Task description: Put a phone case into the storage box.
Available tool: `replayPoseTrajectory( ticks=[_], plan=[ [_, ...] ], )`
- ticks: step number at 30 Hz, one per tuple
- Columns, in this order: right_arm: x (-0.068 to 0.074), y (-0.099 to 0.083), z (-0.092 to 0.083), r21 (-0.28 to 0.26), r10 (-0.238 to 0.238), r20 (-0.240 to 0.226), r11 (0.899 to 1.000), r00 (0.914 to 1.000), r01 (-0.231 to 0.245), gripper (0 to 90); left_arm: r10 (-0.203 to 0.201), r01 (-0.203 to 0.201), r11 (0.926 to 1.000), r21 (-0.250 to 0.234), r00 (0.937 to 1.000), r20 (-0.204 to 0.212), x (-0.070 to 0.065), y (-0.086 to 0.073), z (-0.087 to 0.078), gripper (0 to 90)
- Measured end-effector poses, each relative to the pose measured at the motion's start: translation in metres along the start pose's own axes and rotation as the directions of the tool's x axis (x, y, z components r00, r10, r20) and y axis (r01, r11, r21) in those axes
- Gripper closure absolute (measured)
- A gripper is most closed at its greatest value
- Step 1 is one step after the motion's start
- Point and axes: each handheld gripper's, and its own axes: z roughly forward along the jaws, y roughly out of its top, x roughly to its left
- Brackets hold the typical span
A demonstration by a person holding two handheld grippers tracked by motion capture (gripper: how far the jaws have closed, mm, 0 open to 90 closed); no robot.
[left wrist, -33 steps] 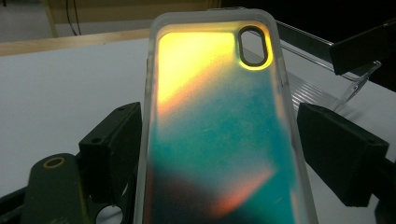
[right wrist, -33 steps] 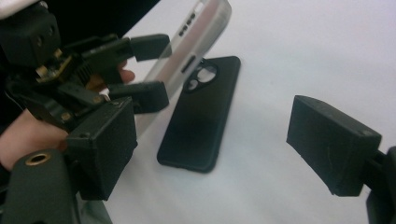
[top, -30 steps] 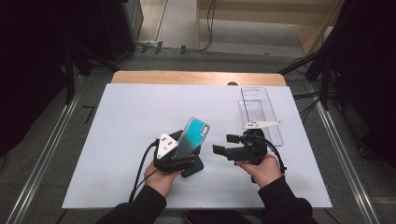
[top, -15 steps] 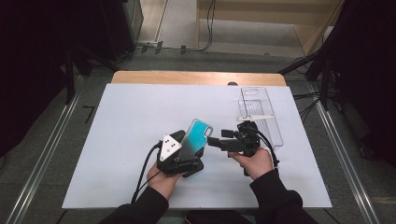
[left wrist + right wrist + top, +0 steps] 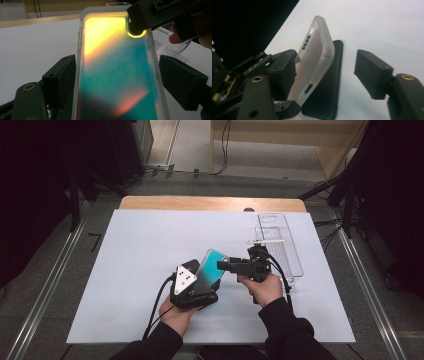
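Gripping the phone case by its sides, tilted up off the table near centre, the left hand-held gripper is met from 3 o'clock by the right hand-held gripper, whose jaws, just closing, straddle the case's top edge, one pad touching, the other apart.

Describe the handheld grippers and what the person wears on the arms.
Both grippers are black with blocky rectangular jaw pads. The left gripper carries a grey three-cornered plate with dark dots; brass-coloured rivets mark the right gripper. A black cable trails from each. Both sleeves are black.
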Motion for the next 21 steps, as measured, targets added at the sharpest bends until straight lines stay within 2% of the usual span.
replayPoseTrajectory(
  ticks=[3, 10, 14, 21],
  plan=[
    [-0.0001, 0.0029, 0.0024, -0.003, 0.022, -0.006, 1.0, 0.9997, -0.022, 44.9, -0.007, 0.007, 1.0, 0.0, 1.0, 0.003, -0.0012, 0.0, -0.0001, 17.1],
    [-0.0001, 0.0055, 0.0043, 0.007, 0.062, -0.029, 0.998, 0.9977, -0.061, 71.1, -0.015, 0.015, 0.9999, -0.004, 0.9998, 0.013, -0.0039, -0.0002, 0.0001, 17.1],
    [-0.0014, 0.0061, 0.0037, 0.022, 0.093, -0.053, 0.996, 0.9942, -0.092, 73.7, -0.01, 0.01, 0.9999, 0.003, 0.9999, 0.011, -0.0044, -0.001, 0.0009, 17.1],
    [-0.0012, 0.0069, 0.0016, 0.019, 0.12, -0.077, 0.993, 0.9898, -0.118, 75.6, -0.012, 0.012, 0.9999, -0.002, 0.9998, 0.016, -0.0049, -0.0014, 0.002, 17.0]
  ],
)
